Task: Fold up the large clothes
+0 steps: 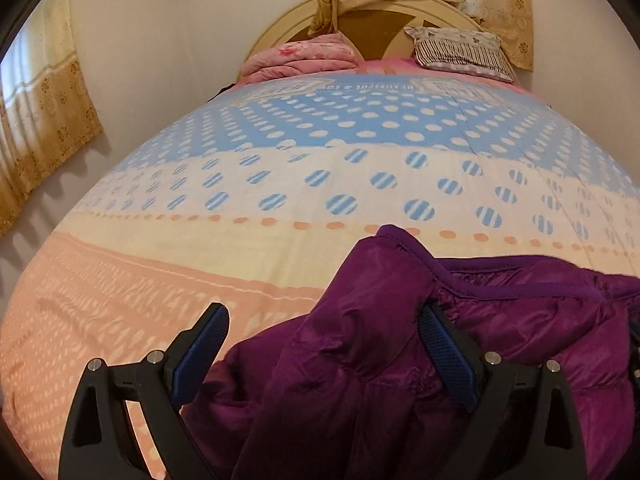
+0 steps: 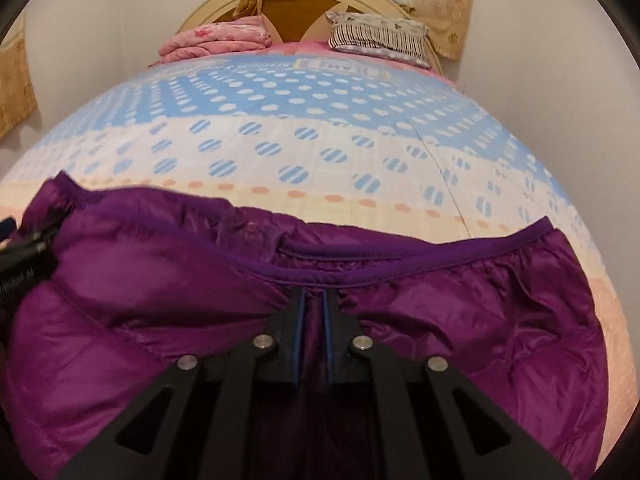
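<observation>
A purple puffer jacket [image 1: 360, 360] lies on the bed near its foot; it also fills the lower half of the right wrist view [image 2: 160, 300]. My left gripper [image 1: 324, 316] is open, its jaws wide apart around a raised fold of the jacket's left part. My right gripper [image 2: 313, 296] is shut on the jacket, pinching fabric just below its trimmed edge [image 2: 360, 272]. The left gripper's black body shows at the left edge of the right wrist view [image 2: 20, 256].
The bed is covered by a quilt [image 1: 240, 208] with blue dots and peach bands. At the head lie a folded pink blanket [image 1: 304, 60] and a striped pillow [image 1: 460, 52] against the headboard [image 1: 280, 28]. Curtains [image 1: 40, 128] hang on the left wall.
</observation>
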